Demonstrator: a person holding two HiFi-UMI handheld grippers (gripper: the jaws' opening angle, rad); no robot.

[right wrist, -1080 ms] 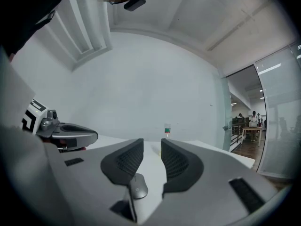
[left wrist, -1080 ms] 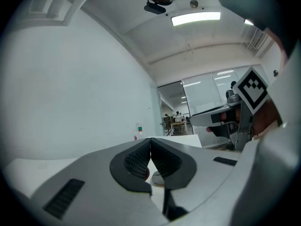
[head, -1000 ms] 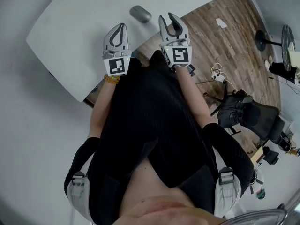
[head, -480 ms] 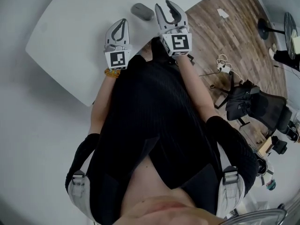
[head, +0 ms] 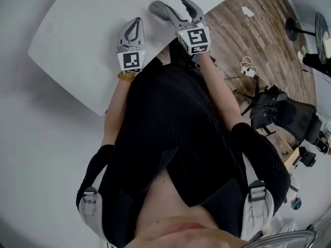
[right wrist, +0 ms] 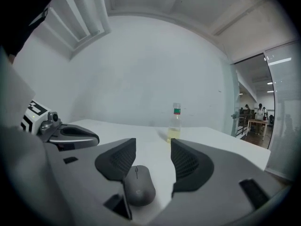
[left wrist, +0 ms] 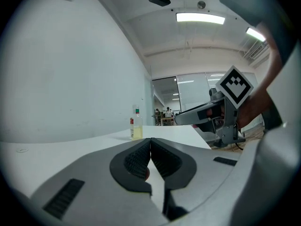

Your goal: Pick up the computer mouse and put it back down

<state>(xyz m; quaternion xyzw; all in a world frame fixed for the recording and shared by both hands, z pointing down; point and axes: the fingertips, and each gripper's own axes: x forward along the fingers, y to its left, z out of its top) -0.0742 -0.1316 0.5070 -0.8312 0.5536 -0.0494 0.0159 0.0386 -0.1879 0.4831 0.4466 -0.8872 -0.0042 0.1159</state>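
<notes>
A dark grey computer mouse (right wrist: pixel 139 187) lies on the white table (head: pixel 77 30), at its near edge (head: pixel 158 8). My right gripper (right wrist: pixel 153 149) reaches over it, and its jaws are opening. The mouse sits low between them, close to the left jaw, and the pads do not press on it. In the head view the right gripper (head: pixel 175 8) is at the table's edge. My left gripper (head: pixel 132 27) hovers over the table to the left of the mouse. Its jaws (left wrist: pixel 150 142) are shut with nothing between them.
A small bottle of yellowish liquid (right wrist: pixel 175 122) stands farther back on the table, also in the left gripper view (left wrist: pixel 136 124). To the right of the table is wooden floor with cables (head: pixel 247 66) and a black office chair (head: pixel 282 120).
Both grippers have moved forward and down toward the table. The right gripper's jaws have spread apart and now straddle the mouse. The left gripper stays shut.
</notes>
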